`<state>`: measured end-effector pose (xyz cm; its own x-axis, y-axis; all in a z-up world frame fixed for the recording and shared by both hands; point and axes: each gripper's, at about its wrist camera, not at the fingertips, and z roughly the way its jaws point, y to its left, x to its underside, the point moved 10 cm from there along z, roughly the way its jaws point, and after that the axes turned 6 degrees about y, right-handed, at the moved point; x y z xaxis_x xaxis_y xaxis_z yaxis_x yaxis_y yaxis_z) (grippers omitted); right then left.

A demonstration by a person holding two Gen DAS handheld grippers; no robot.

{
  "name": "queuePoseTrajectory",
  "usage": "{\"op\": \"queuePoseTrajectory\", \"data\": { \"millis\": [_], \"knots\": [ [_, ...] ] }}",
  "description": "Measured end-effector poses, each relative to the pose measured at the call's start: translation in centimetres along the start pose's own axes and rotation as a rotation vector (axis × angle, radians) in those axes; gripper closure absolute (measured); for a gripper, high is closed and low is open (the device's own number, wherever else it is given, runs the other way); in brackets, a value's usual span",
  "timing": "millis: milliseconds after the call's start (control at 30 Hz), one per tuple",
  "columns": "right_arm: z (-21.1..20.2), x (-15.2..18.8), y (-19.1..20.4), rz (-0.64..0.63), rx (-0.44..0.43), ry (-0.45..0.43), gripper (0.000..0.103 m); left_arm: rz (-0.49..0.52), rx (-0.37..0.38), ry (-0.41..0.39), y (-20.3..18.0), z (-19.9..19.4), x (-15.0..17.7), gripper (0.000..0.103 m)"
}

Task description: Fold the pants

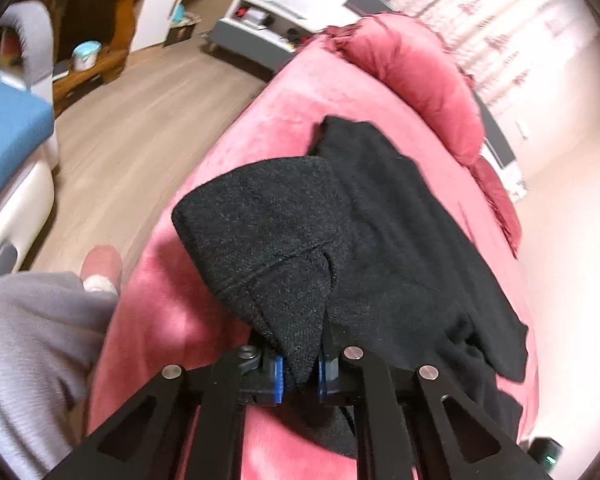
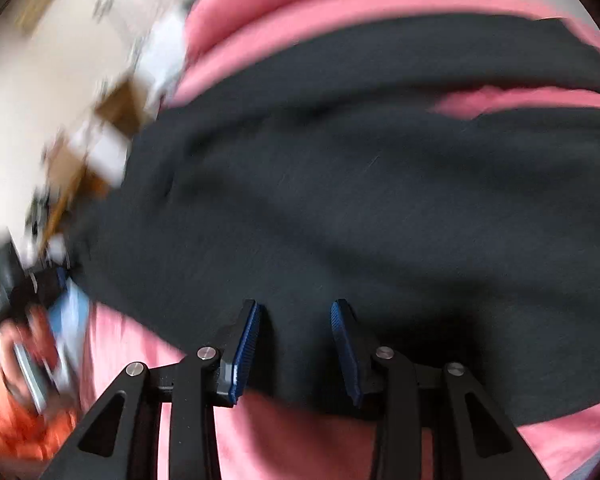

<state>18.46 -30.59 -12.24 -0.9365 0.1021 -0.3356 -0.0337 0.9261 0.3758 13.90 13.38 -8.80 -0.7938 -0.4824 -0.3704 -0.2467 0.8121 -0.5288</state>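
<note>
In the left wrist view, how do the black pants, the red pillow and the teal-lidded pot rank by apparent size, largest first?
1. black pants, partly pinched in the left gripper
2. red pillow
3. teal-lidded pot

The pot stands far off on a wooden shelf and the pants are close to the camera, so true sizes stay unsure.

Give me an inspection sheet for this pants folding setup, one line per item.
Surface: pink sofa, plush, with a red cushion at the far end.
Job's things: black pants spread on the sofa, one corner lifted and folding over.
Clutter: nothing seen on the sofa.
Grippers: left gripper shut on the pants corner; right gripper open over the fabric, view blurred.
Cables: nothing seen.
Surroundings: wood floor, wooden shelf.
</note>
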Motion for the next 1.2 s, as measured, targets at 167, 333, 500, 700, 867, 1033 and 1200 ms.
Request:
{"op": "queuePoseTrajectory", "data": {
  "millis": [167, 333, 500, 700, 867, 1033, 1200],
  "knots": [
    [-0.5, 0.5, 0.5, -0.047, 0.043, -0.020, 0.060, -0.040, 0.063, 0.012, 1.4, -3.1, 1.5, 0.092],
    [-1.8, 0.1, -2.5, 0.119, -0.079, -0.041, 0.060, 0.034, -0.032, 0.095, 2.7, 0.1, 2.6, 0.084],
    [-4.3, 2.0, -5.3, 0.455, -0.263, -0.069, 0.060, 0.001, 0.013, 0.079, 2.7, -0.1, 2.3, 0.077],
    [-5.3, 5.9, -9.8, 0.725, -0.284, -0.119, 0.060, -0.041, 0.056, 0.086, 3.1, 0.3, 2.4, 0.065],
    [-5.6, 3.7, -12.8, 0.843, -0.344, -0.285, 0.063, -0.063, 0.048, 0.085, 3.0, 0.8, 2.3, 0.066],
    [-7.5, 3.2, -12.8, 0.763, -0.289, -0.325, 0.094, -0.002, -0.011, 0.061, 2.8, -0.1, 2.1, 0.085],
    [-12.8, 3.4, -11.3, 0.661, -0.222, -0.374, 0.097, 0.019, 0.012, 0.047, 2.0, -2.2, 2.3, 0.088]
  ]
}}
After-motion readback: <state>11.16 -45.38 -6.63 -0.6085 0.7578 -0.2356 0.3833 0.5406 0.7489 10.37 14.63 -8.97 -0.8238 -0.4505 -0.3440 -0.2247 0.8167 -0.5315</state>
